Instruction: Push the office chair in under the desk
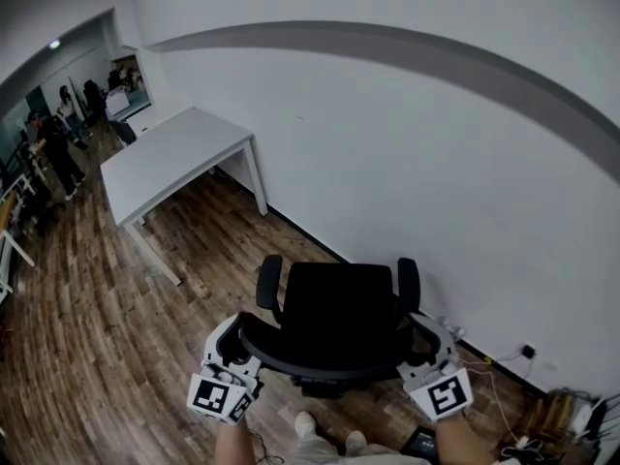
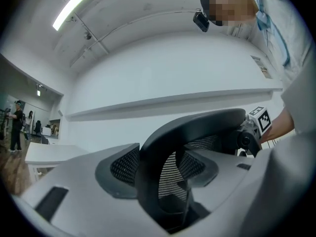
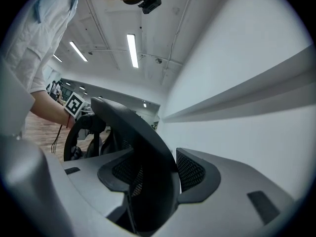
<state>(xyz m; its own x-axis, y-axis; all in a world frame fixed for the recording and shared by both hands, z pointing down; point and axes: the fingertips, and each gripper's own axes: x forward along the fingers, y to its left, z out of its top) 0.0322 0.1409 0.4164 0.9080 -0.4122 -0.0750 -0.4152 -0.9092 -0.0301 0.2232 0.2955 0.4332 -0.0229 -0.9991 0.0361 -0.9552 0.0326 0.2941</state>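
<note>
A black office chair (image 1: pixel 339 308) stands on the wood floor by the white wall, its seat facing away from me. The white desk (image 1: pixel 165 158) stands apart from it, further along the wall at the upper left. My left gripper (image 1: pixel 235 349) holds the left end of the backrest's top rim and my right gripper (image 1: pixel 426 349) the right end. In the left gripper view the dark rim (image 2: pixel 197 127) runs between the jaws of the left gripper (image 2: pixel 160 172), against the pads. In the right gripper view the rim (image 3: pixel 133 127) fills the gap of the right gripper (image 3: pixel 155 174).
Cables and a wall socket (image 1: pixel 528 352) lie on the floor at the right by the wall. People (image 1: pixel 58 148) stand far off at the left, near another table leg (image 1: pixel 12 250). The person's feet (image 1: pixel 329 434) are just behind the chair base.
</note>
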